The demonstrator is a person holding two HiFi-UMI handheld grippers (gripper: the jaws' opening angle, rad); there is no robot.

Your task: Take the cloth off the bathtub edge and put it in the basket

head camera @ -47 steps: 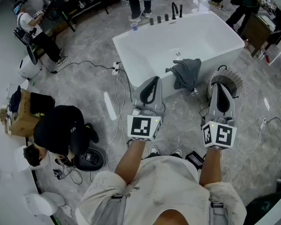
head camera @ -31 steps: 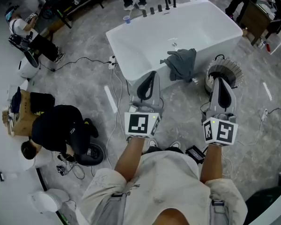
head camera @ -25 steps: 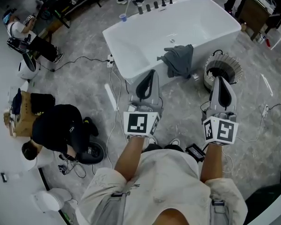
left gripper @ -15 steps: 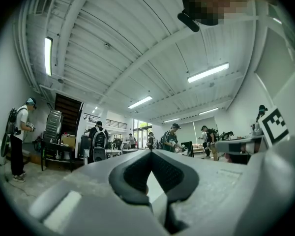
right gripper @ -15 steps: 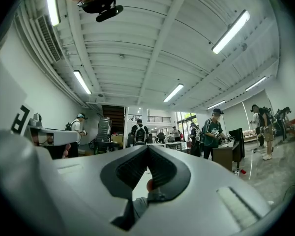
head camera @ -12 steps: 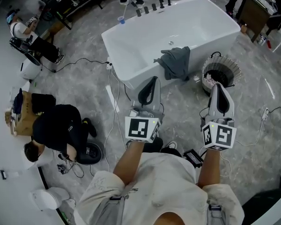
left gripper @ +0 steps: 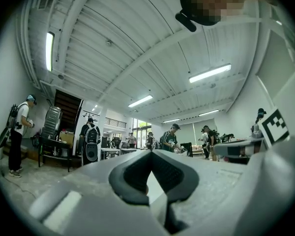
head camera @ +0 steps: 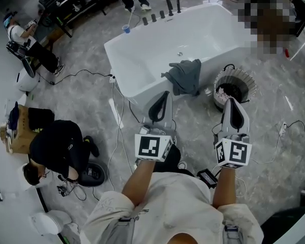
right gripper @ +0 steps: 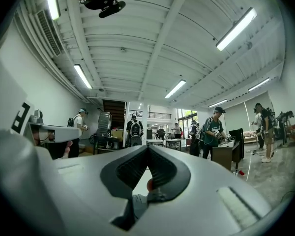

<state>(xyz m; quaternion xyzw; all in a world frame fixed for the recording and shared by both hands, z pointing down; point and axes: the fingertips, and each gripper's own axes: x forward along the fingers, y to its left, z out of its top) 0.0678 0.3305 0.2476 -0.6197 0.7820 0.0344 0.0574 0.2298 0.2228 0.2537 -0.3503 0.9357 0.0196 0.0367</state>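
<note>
Hidden or unclear: the contents of the round pale ribbed basket [head camera: 247,80] show only as pale scraps against a dark inside, and cannot be identified. In the right gripper view a small grey and reddish patch shows low in the slit between the jaws, too small to tell what it is. The head view cuts off the operator's arms below the elbows.
Left tool [head camera: 165,94] [left gripper: 151,153]: jaws closed tip to tip, nothing between them, held above the floor short of the tub.
Right tool [head camera: 232,101] [right gripper: 147,147]: jaws fully closed and empty, just on the near side of the basket.
Task item: the dark grey cloth [head camera: 184,75] lies crumpled over the near edge of the white freestanding bathtub [head camera: 142,60], part of it hanging down the outer wall. It is apart from both tools.
Basket position: on the floor, just beside the tub's near right corner and near the cloth.
Surface: grey marbled floor [head camera: 91,100], glossy, with cables [head camera: 123,131] trailing across it.
Room: a large hall. Dark tap fittings [head camera: 162,11] stand on the tub's far rim. A person in black [head camera: 58,146] crouches at left beside a cardboard box [head camera: 15,133]. Both gripper views look level across the hall, with ceiling strip lights [left gripper: 210,73] overhead and people standing at desks.
</note>
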